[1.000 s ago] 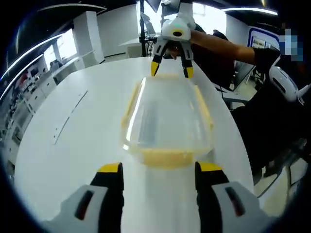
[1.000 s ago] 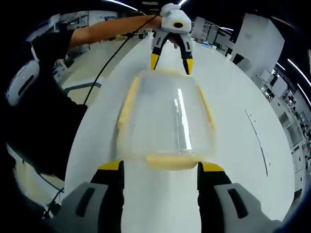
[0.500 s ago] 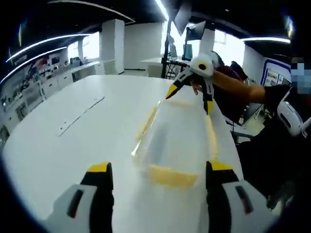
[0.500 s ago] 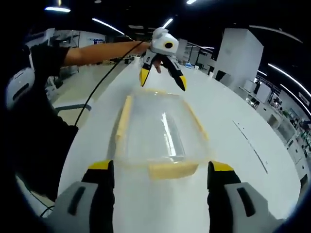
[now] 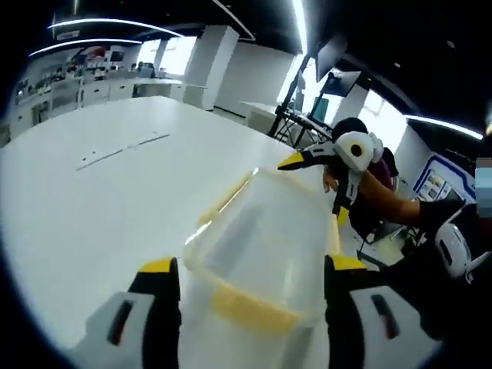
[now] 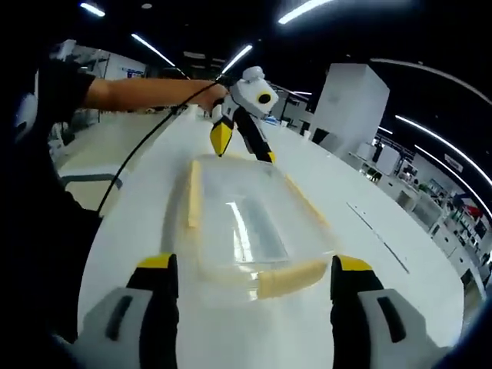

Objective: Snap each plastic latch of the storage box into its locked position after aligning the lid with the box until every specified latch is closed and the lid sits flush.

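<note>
Holding both tools spread wide, I have the box (image 5: 265,246) lying lengthwise between them on the white worktop (image 5: 84,207). My left tool (image 5: 250,288) has its jaws apart with nothing between them, and the box's near end with its yellow latch (image 5: 246,309) sits right between the jaw tips at 6 o'clock. My right tool (image 5: 327,184) shows in the left gripper view at 2 o'clock, jaws apart, over the box's far end. In the right gripper view my right tool (image 6: 254,284) is likewise spread and gripping nothing, a yellow latch (image 6: 290,277) just ahead of it; the clear lid (image 6: 242,223) lies on the box, and my left tool (image 6: 242,142) hangs at 12 o'clock by the far end.
</note>
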